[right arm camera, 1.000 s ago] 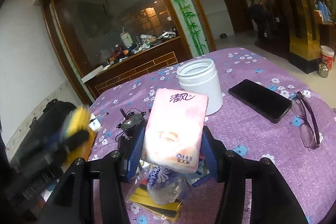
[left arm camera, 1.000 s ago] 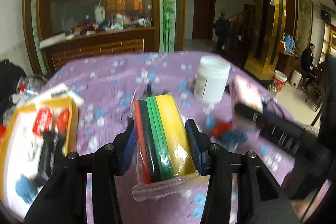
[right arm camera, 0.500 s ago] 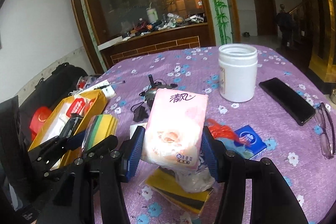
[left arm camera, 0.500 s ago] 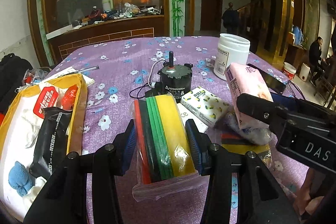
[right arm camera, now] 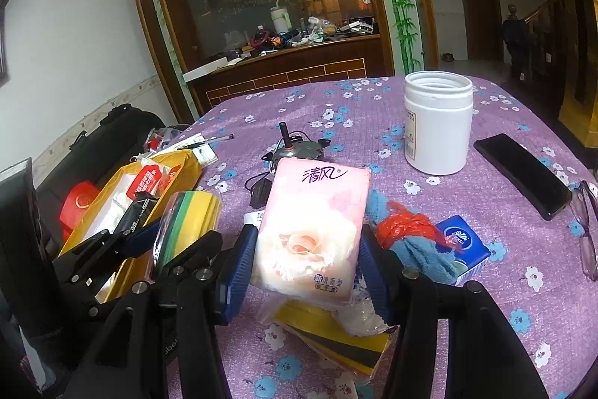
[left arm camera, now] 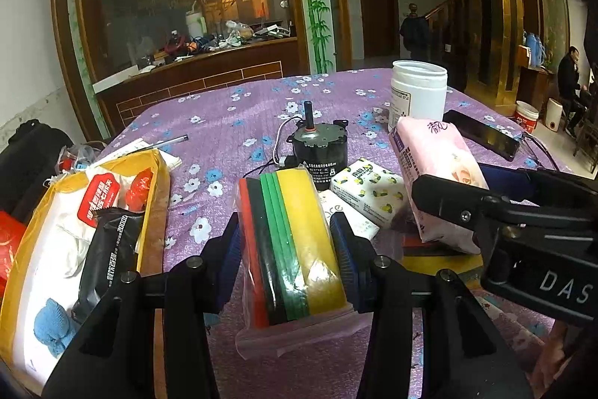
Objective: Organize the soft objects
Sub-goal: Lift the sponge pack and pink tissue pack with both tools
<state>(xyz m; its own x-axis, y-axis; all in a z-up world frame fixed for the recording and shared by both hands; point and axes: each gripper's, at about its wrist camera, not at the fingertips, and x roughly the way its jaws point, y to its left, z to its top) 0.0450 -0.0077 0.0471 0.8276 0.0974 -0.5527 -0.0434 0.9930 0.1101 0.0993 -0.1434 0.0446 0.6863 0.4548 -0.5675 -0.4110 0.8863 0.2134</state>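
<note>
Two sponge packs (left arm camera: 289, 242), perhaps four tissue packs (right arm camera: 312, 230), one jar (right arm camera: 438, 122).

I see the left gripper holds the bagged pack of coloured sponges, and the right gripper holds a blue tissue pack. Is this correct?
Not quite. The right gripper holds the pink tissue pack, as the right wrist view shows; the blue tissue pack lies on the table. The left gripper does hold the bagged sponges.

Both claws were matte black plastic frames with round silver screw heads at the joints. The left claw (left arm camera: 289, 242) and right claw (right arm camera: 304, 253) each carried ribbed blue pads (right arm camera: 239, 268). White letters "DAS" marked the right claw's side.
</note>
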